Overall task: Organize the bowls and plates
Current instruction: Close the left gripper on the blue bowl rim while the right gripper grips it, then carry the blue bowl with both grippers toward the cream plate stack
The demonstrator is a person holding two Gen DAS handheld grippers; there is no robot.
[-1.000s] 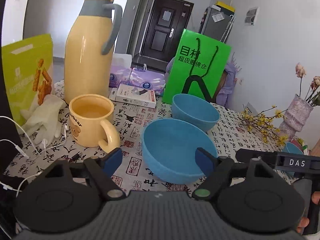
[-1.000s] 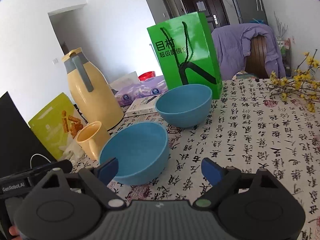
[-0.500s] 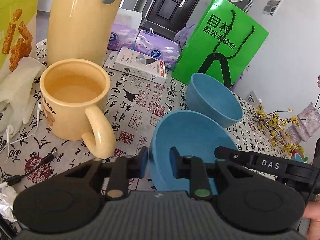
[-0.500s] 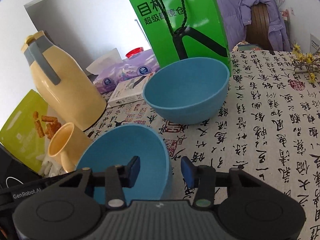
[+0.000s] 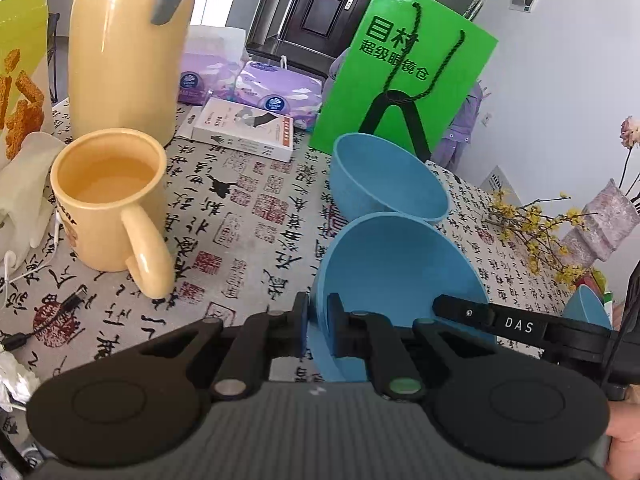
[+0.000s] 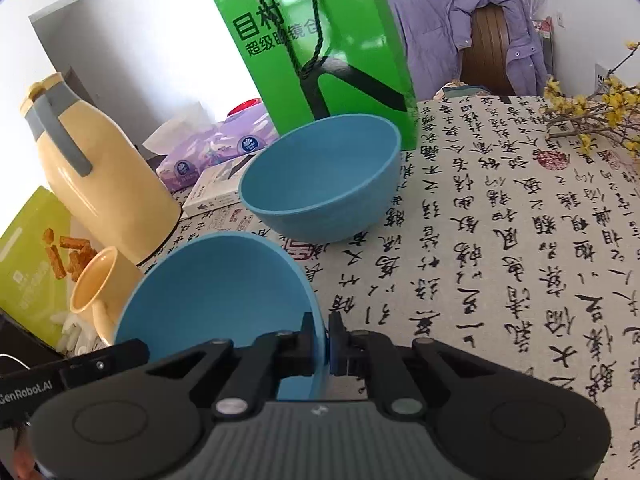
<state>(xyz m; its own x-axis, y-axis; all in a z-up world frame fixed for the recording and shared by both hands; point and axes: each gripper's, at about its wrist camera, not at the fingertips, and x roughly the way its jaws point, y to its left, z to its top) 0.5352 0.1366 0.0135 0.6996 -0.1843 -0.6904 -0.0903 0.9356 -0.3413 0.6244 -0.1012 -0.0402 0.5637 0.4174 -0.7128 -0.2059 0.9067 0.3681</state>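
Two grippers hold one blue bowl by its rim, each from its own side.

The left gripper (image 5: 317, 330) is clenched on the left edge of the near bowl (image 5: 394, 264), and the right gripper (image 6: 324, 340) pinches the right edge of it, one finger inside and one outside. The bowl is tilted, close to the far bowl (image 6: 320, 180), which stands upright on the tablecloth (image 6: 520, 240) before the green paper bag (image 6: 320, 48). To the left stand a yellow mug (image 5: 108, 196) and, behind it, a tall yellow thermos (image 5: 128, 52).
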